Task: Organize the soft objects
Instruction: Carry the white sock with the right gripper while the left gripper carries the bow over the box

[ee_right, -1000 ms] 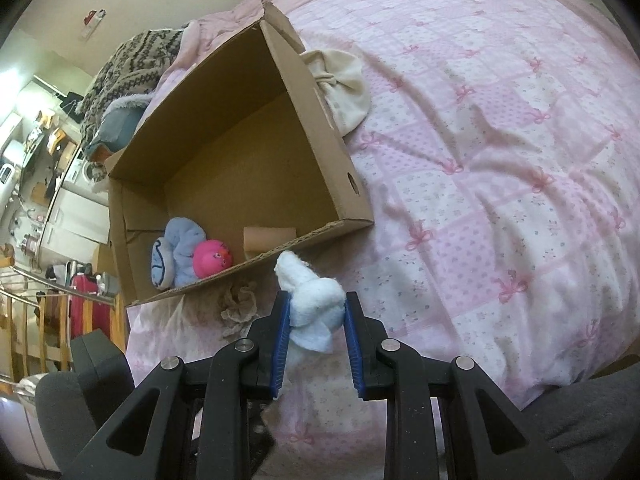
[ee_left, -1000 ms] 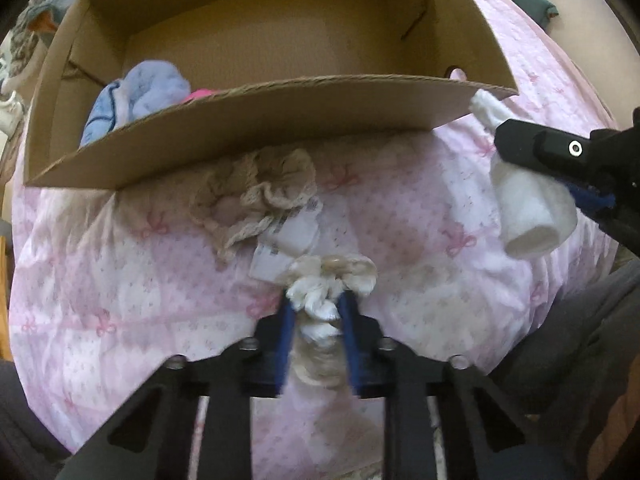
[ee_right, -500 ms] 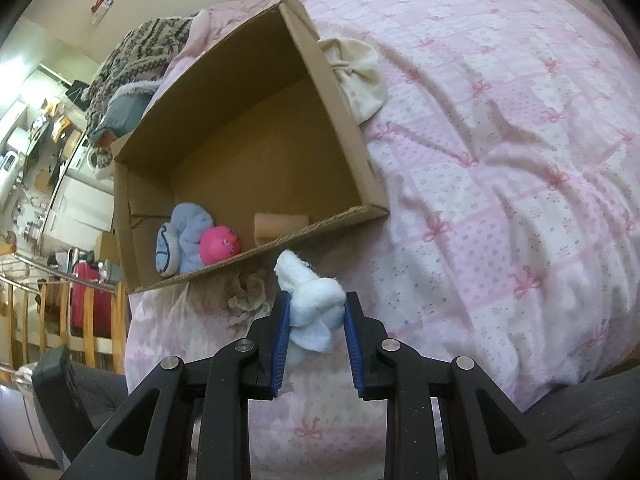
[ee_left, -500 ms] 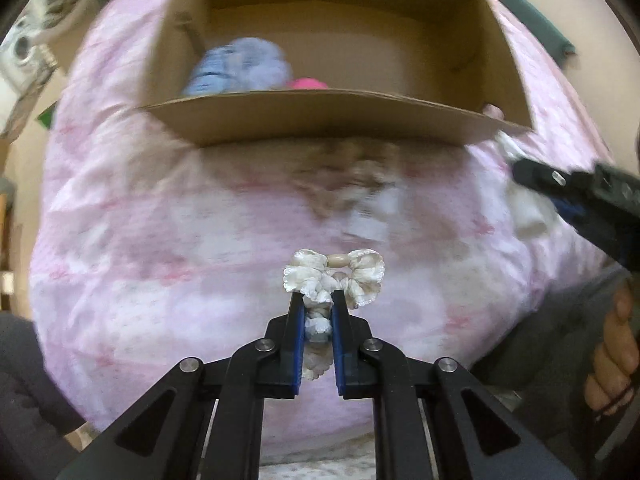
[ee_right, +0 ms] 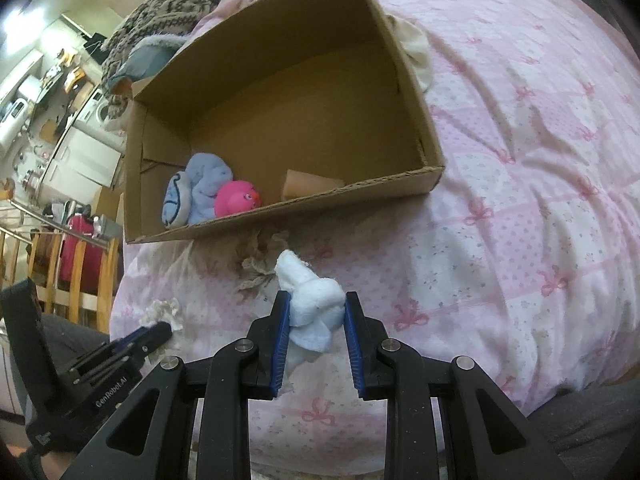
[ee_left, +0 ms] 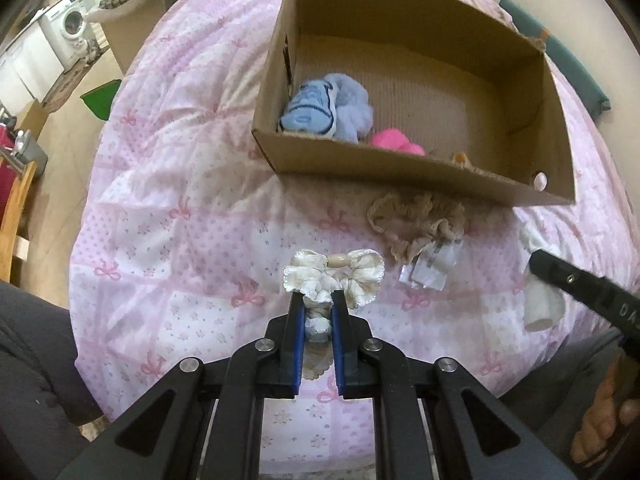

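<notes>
My left gripper (ee_left: 317, 300) is shut on a cream frilly bow scrunchie (ee_left: 334, 276) and holds it above the pink quilt, short of the cardboard box (ee_left: 400, 168). My right gripper (ee_right: 313, 304) is shut on a white rolled sock (ee_right: 310, 294), also in front of the box (ee_right: 360, 192). The box holds a light blue sock (ee_right: 198, 188), a pink plush ball (ee_right: 236, 198) and a tan block (ee_right: 308, 184). A beige lace scrunchie (ee_left: 416, 220) with a paper tag lies on the quilt by the box's near wall. The right gripper and sock (ee_left: 542, 304) show at the left view's right edge.
The pink bow-print quilt (ee_right: 520, 200) covers the bed. A cream bow cushion (ee_right: 416, 46) lies behind the box. Knit clothes (ee_right: 168, 8) are piled at the far end. A wooden rail (ee_right: 52, 264) and a washing machine (ee_left: 70, 26) stand beside the bed.
The left gripper has lifted the cream scrunchie off the quilt and pulled back and left from the box. The right gripper has drawn slightly closer to the box, still holding the sock.
</notes>
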